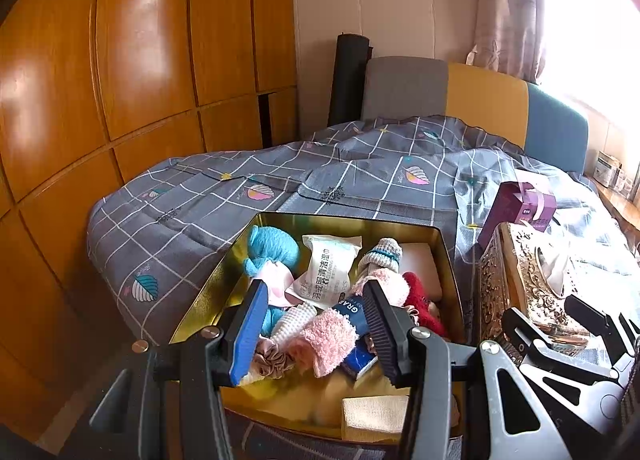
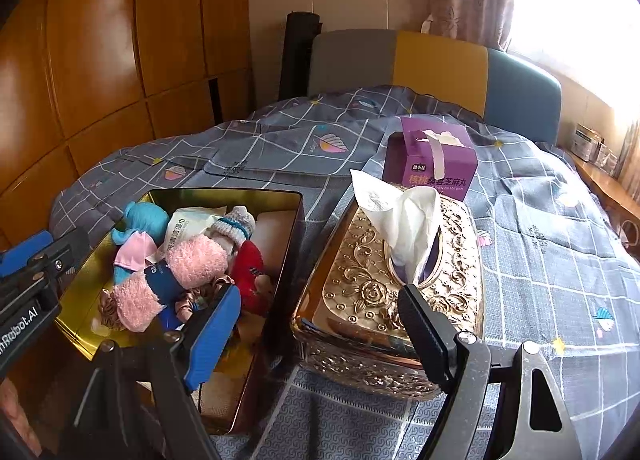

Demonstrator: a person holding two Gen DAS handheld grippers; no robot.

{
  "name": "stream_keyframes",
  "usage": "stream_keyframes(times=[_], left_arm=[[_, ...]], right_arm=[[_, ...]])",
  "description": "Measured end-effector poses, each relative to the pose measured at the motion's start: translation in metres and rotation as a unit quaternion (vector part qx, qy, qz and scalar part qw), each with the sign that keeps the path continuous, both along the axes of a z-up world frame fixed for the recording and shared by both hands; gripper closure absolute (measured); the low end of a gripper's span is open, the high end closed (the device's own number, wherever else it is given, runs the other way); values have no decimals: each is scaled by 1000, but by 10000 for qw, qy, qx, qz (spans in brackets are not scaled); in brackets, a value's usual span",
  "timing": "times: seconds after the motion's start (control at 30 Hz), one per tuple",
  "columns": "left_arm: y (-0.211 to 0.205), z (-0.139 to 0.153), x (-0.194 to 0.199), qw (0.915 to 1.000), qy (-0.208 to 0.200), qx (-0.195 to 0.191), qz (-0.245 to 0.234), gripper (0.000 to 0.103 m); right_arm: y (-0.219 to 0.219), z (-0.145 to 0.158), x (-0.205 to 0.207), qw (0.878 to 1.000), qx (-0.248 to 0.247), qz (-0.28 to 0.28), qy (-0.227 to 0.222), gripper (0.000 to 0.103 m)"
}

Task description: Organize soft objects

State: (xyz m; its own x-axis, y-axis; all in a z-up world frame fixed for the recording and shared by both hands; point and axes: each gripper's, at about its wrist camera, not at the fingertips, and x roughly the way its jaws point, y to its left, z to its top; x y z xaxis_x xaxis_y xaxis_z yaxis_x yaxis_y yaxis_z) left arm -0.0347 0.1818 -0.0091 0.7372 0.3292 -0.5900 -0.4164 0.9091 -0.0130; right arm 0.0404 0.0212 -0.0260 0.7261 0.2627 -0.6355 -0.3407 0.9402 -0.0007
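Boxes: one gold tin, one tissue box

hidden: gold tin near wall behind left gripper | cut off: cream cloth (lower corner behind finger) | blurred: windowsill items

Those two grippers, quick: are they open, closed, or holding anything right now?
Left gripper: open, holding nothing, hovering over the gold box of soft things.
Right gripper: open, holding nothing, near the tissue box.
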Motion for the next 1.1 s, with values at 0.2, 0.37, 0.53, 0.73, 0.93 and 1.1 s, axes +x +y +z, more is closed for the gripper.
stream_keyframes(times=[0.2, 0.37, 0.53, 0.73, 0.93, 1.1], left_arm=[[1, 0, 0, 10000, 12, -5, -2, 54], [3, -1, -2, 10000, 25, -17, 27, 54], [3, -2, -3, 10000, 26, -17, 21, 54], [3, -2, -4, 10000, 33, -33, 2, 54], [2, -2, -4, 10000, 21, -9, 8, 54], [2, -2, -4, 10000, 32, 20, -2, 54]], right_arm=[[0, 0, 0, 10000, 4, 3, 3, 22], [0, -1, -1, 10000, -1, 3, -10, 22], [1, -1, -1, 10000, -15, 9, -1, 22], [3, -1, -2, 10000, -28, 24, 1, 22], [3, -1, -2, 10000, -34, 18, 9, 22], [3, -1, -2, 10000, -33, 20, 9, 22]])
